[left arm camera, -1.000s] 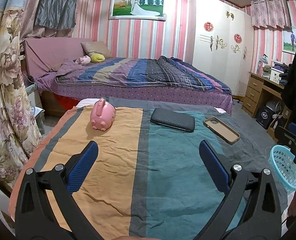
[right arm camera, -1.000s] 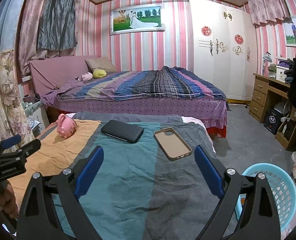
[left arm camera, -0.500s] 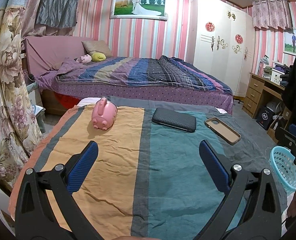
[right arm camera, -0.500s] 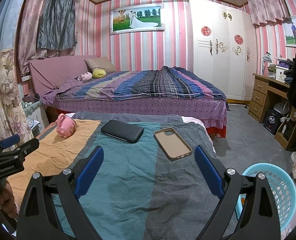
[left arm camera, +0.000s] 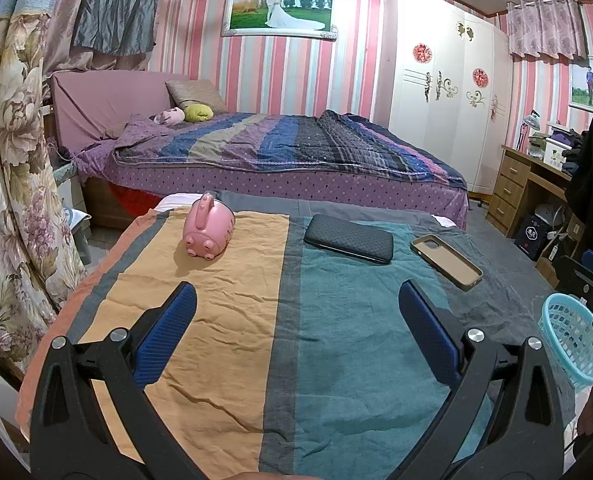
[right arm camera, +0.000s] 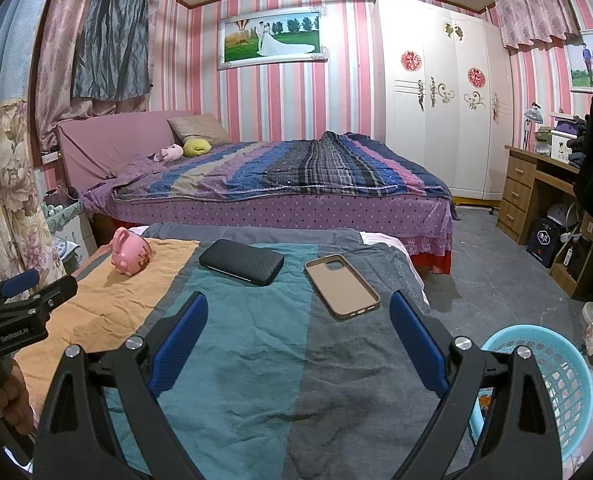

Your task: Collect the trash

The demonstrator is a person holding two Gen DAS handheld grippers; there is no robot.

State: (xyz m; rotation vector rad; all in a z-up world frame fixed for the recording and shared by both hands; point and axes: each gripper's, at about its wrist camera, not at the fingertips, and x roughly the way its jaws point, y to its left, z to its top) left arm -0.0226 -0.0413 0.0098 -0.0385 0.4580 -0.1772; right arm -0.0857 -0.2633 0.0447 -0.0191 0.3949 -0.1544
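Three items lie toward the bedspread's (left arm camera: 224, 332) far edge, so each spread, empty hand-held gripper, left (left arm camera: 296, 320) and right (right arm camera: 296, 330), should straddle one squarely: piggy bank (left arm camera: 209, 233), black case (right arm camera: 241, 261), phone case (right arm camera: 341, 287), then basket (right arm camera: 552, 384).

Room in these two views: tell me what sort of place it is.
Most likely a home bedroom. A made bed with a striped blanket fills the middle, a tall white wardrobe stands against the striped wall, and a framed wedding photo hangs above the bed.
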